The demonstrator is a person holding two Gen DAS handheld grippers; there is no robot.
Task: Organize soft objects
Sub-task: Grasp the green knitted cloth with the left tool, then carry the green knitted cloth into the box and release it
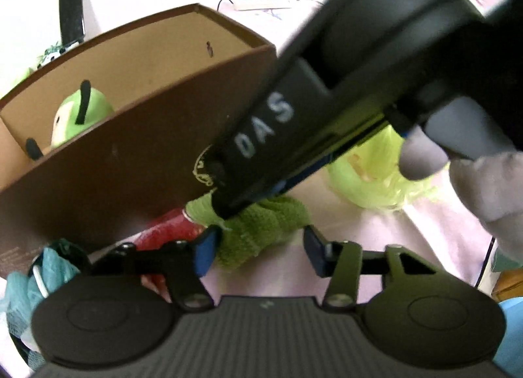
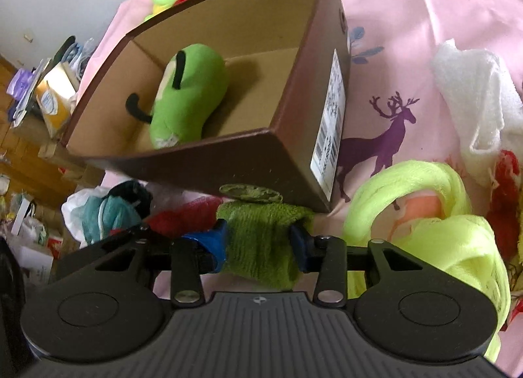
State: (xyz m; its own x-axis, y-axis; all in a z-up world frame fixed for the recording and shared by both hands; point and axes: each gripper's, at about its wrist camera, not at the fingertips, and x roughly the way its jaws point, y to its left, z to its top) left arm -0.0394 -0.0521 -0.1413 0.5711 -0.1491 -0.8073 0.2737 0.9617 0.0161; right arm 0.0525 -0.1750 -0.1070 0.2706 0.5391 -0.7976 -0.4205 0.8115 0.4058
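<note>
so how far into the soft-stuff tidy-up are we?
Done: one green plush toy lies in the brown box. In hand: the right gripper is clamped on the dark green towel by the box; the left gripper straddles its other end. Left: neon yellow cloth, white towel, red cloth.

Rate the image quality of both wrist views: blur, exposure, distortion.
Left wrist view: background blown out white; the other hand-held gripper looms close and blurred. Right wrist view: evenly lit and sharp on the green towel; the fisheye bows the cardboard box walls.
</note>
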